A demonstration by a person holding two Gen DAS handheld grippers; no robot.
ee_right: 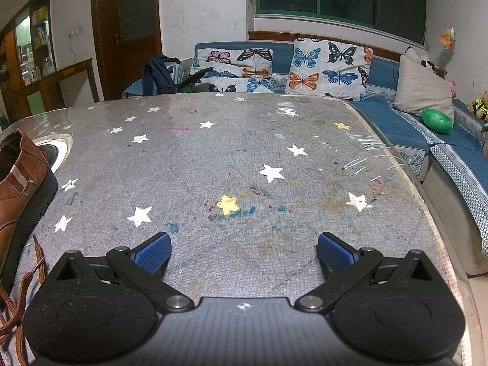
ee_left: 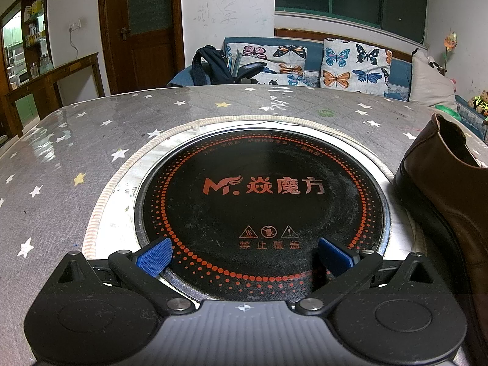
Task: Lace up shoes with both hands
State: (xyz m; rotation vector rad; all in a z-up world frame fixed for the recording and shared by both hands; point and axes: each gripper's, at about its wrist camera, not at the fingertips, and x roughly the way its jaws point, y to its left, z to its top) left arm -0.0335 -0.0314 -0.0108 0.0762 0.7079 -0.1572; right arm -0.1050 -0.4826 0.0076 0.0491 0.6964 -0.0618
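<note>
Both my grippers spread wide, nothing held.

My left gripper hovers over the round cooktop; the brown shoe stands just right of it. My right gripper hangs over the star-print table cover; the shoe's brown laces trail at its left.

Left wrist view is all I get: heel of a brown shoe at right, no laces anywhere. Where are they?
Observer: The brown laces lie loose on the table, at the far left of the right wrist view, beside the shoe.
Operator: Right gripper on them?
Observer: No. The right gripper is open, with nothing between its blue pads, and points at bare tablecloth to the right of the laces.
Operator: Anything on that side of the shoe?
Observer: A striped red-and-white tab with rivets.
</note>
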